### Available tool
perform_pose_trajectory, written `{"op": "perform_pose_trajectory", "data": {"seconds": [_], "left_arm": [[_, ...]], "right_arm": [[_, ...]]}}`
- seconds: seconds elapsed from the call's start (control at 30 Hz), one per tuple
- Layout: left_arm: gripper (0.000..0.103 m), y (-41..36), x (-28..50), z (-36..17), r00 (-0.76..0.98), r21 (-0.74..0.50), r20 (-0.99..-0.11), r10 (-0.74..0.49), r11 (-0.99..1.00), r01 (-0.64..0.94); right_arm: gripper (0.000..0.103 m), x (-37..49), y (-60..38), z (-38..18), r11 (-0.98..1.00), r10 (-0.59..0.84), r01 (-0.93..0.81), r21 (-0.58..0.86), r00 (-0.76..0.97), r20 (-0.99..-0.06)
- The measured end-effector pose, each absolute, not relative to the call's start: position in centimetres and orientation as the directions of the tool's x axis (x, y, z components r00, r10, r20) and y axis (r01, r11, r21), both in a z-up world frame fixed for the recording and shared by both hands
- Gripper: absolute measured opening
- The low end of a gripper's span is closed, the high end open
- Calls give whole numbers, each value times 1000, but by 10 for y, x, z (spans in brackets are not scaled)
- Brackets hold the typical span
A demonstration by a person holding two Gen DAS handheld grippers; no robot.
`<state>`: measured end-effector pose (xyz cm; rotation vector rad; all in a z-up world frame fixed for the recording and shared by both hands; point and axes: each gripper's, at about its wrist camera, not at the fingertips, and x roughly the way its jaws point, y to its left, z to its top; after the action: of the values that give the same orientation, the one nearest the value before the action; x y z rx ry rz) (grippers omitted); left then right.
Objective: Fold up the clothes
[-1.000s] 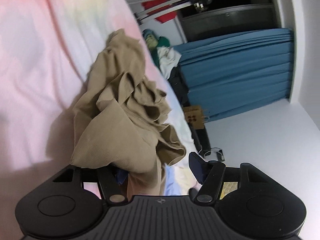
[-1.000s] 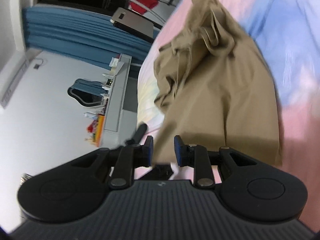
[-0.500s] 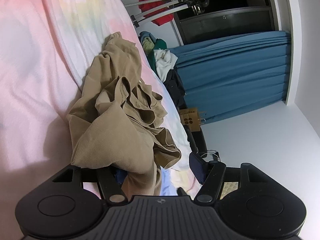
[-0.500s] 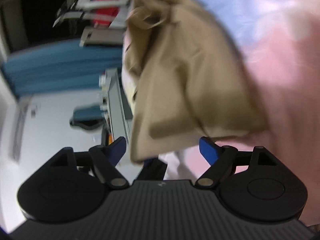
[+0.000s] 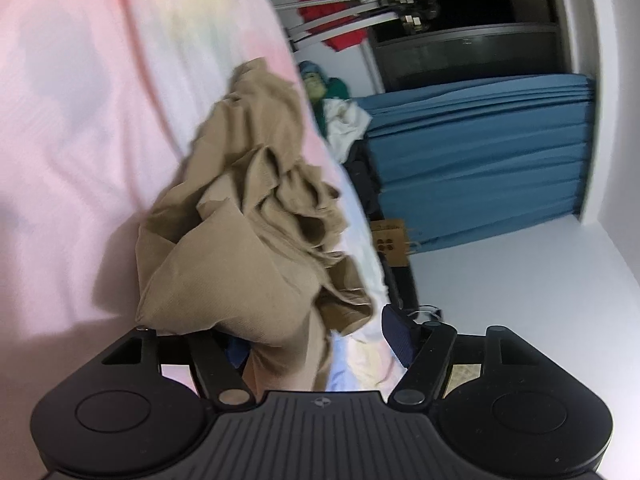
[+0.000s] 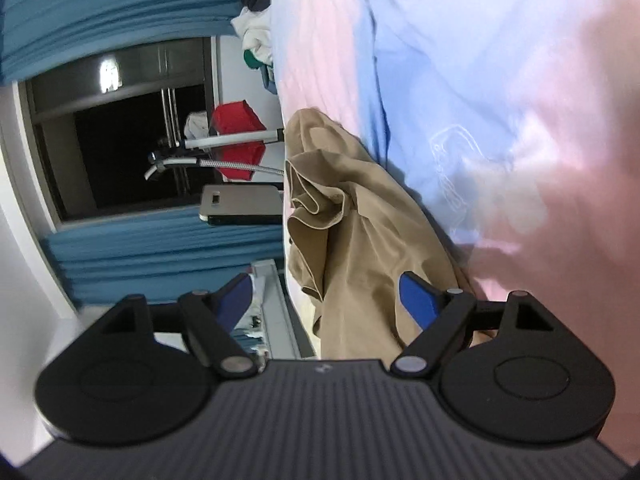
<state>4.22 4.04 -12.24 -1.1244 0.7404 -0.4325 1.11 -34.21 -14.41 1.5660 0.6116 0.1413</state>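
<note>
A crumpled tan garment point(image 5: 256, 240) lies bunched on a pastel pink, blue and white bedsheet point(image 5: 80, 120). In the left wrist view my left gripper point(image 5: 312, 340) has its jaws spread wide; the cloth drapes over the left finger and hides its tip, while the right fingertip point(image 5: 394, 334) shows clear. In the right wrist view the same tan garment point(image 6: 360, 240) lies just ahead of my right gripper point(image 6: 332, 300), whose jaws are wide open with cloth between them, not pinched.
The bed's edge runs beside the garment. Past it are blue curtains point(image 5: 480, 160), a drying rack with a red item point(image 6: 236, 140), a pile of other clothes point(image 5: 340, 112), a dark window and a cardboard box point(image 5: 390, 240).
My right gripper was shut on the tan cloth one second ago, opened and let it go, then swung so the garment lies lower ahead. The left view shifted slightly; its jaws stayed open.
</note>
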Motion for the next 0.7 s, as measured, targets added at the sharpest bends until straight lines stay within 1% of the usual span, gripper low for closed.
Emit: {"op": "perform_pose_trajectory", "data": {"seconds": [0.1,0.2,0.23,0.27,0.3,0.33,0.4,0.47,0.57,0.63,0.7], "left_arm": [[68,42,45,-131,679,-909,-362,-639,404,-105],[68,45,45,-136,682,-891,-407,-608,427,-152],[67,44,45,-137,679,-873,-440,-588,458,-169],[55,42,46,-138,670,-843,-485,-562,505,-187],[51,41,47,-138,664,-817,-518,-540,542,-197],[48,41,46,-138,666,-812,-524,-532,549,-200],[40,44,45,-136,686,-823,-501,-528,536,-188],[22,46,45,-131,707,-834,-469,-529,528,-158],[16,45,43,-122,733,-870,-385,-560,485,-87],[15,44,41,-114,745,-884,-336,-577,466,-37],[14,46,39,-110,753,-891,-308,-581,453,-14]], "right_arm": [[83,11,-336,-148,50,497,327,944,811,-308],[83,17,-327,-151,57,576,320,946,763,-293],[83,18,-323,-150,56,596,316,947,751,-285],[83,18,-317,-150,53,615,313,948,738,-278],[83,18,-311,-151,43,638,313,949,722,-267],[83,17,-305,-152,31,662,314,949,705,-255],[83,16,-293,-154,15,701,321,947,672,-239],[83,15,-282,-158,14,727,333,943,644,-238],[83,19,-272,-169,-14,736,356,935,636,-231],[83,24,-268,-172,-20,729,360,933,643,-233],[83,29,-269,-174,-17,716,354,935,657,-236]]}}
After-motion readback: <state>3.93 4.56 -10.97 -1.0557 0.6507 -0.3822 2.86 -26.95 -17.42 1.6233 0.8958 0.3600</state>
